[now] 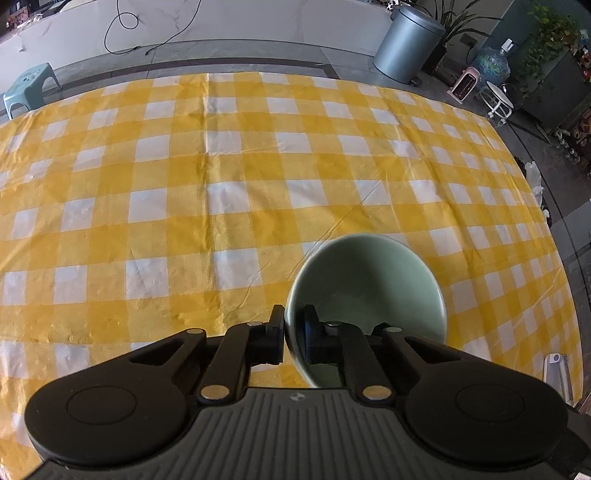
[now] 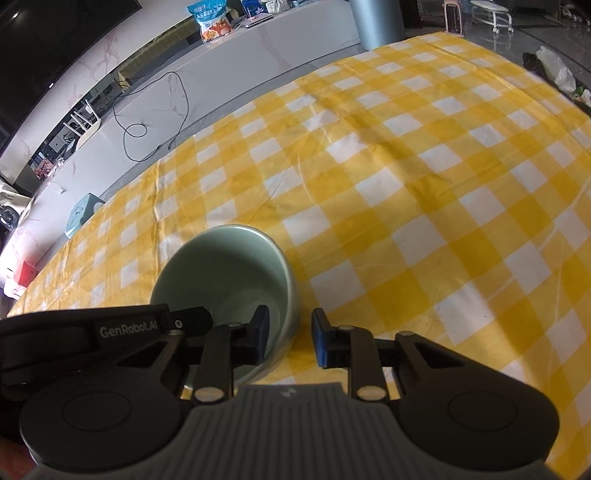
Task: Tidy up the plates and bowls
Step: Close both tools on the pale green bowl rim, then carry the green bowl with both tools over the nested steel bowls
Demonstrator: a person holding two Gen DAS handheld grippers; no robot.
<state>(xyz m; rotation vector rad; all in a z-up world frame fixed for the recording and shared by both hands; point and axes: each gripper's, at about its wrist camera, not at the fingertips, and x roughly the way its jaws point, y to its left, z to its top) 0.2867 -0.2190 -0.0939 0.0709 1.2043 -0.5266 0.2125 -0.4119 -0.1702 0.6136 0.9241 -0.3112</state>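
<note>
One pale green bowl (image 1: 369, 291) (round, glossy, smooth-glazed) sits on the counter's (image 1: 184, 184) creased yellow-and-white checked cloth (image 1: 229, 140). The left gripper (image 1: 293, 334) has its black fingers (image 1: 276, 332) clenched on the bowl's left rim. The right gripper (image 2: 290, 338) straddles the right wall, its blue-padded fingers (image 2: 320, 341) not yet touching.

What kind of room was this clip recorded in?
Probably a home living or dining area: a table under a yellow checked tablecloth, a grey pedal bin beside potted plants, and a snack bag on a marble ledge.
</note>
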